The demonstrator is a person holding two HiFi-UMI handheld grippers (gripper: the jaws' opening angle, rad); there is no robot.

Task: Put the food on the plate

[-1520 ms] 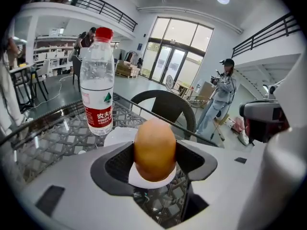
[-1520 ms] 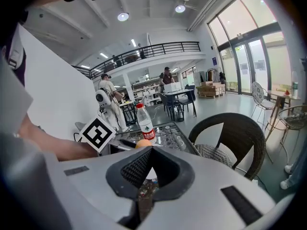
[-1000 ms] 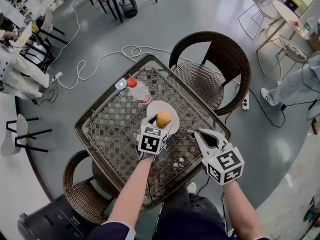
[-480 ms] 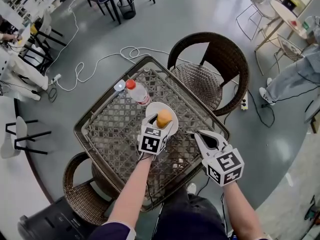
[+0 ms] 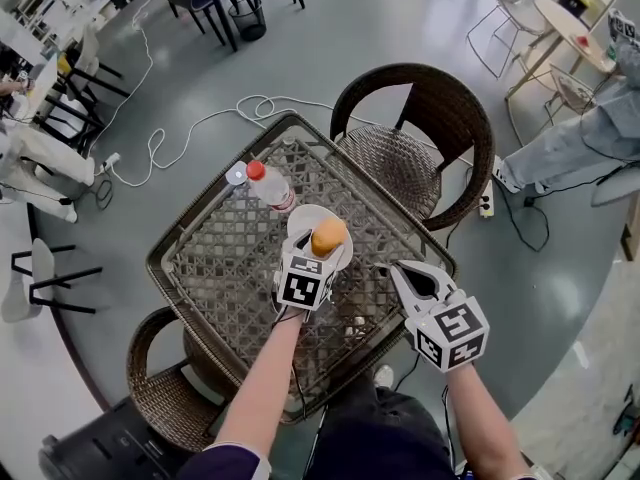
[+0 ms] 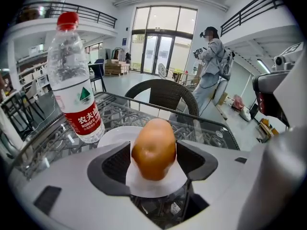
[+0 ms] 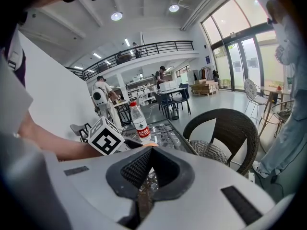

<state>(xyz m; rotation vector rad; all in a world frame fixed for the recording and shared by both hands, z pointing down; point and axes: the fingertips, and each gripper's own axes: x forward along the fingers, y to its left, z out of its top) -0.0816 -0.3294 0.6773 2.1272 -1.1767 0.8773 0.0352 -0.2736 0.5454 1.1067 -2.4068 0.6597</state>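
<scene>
1. Head view: the left gripper point(image 5: 322, 255) is seen stretched out over the wicker-patterned, glass-topped worktop point(image 5: 215, 258), and the food point(image 5: 328, 236) is carried at its tip.
2. In the left gripper view, the food is clamped between the two dark fingers point(image 6: 114, 164), one pressed against each side of it.
3. The food is shown as a smooth, egg-shaped piece, stood on end, golden-orange in colour and slightly glossy, with a browner, shallow dimple on the side turned towards the camera.
4. A white plate point(image 5: 298, 218) is seen directly under the left fingers and a little beyond them, so the food is placed over its middle. Whether the food is set down on the plate or is held just above it cannot be told.
5. A clear water bottle point(image 5: 272, 186) with a red cap and a red label is stood upright beyond the left fingers and to their left, just beside the plate's rim.
6. The right gripper point(image 5: 397, 270) is held over the worktop's edge, to the right of the left fingers and apart from the plate. Its fingers point(image 7: 136, 169) are drawn narrow, almost together, and nothing is gripped between them.
7. A dark wicker chair point(image 5: 440, 118) is seen beyond the right fingers, past the worktop's far edge.
</scene>
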